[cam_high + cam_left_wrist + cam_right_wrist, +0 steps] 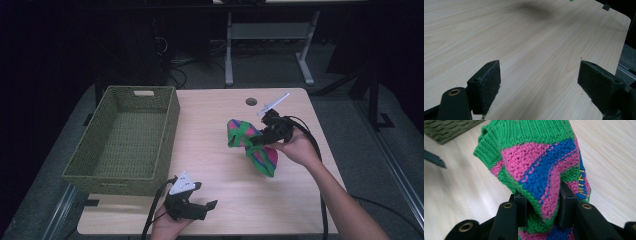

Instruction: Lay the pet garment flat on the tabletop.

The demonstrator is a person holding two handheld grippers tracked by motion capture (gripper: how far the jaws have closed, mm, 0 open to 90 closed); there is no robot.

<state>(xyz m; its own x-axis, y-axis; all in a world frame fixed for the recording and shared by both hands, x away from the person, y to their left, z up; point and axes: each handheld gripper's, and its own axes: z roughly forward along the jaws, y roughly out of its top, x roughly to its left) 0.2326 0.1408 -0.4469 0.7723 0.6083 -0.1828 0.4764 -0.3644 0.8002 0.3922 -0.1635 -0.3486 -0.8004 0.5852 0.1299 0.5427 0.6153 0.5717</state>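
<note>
I have the knitted sock point(252, 145) pinched in my right gripper point(256, 142) — the jaws are closed partway, squeezing a bunched fold of the wool between them, as the right gripper view shows point(541, 182). It hangs over the middle-right of the wooden table point(215, 210), with its long axis running from the green cuff at upper left down to the pink and green end at lower right. The basket point(127, 140) lies to the left of the sock, across a stretch of bare tabletop, so I judge the carry has to go leftward; the right hand is the nearer one by far. My left gripper point(197, 202) sits at the near edge of the table, jaws spread wide with nothing between them — just wood grain. The sock is chunky, ribbed at the cuff, striped pink, blue and green, soft and floppy. The basket is olive, tightly woven, rectangular, with a cut-out handle.
</note>
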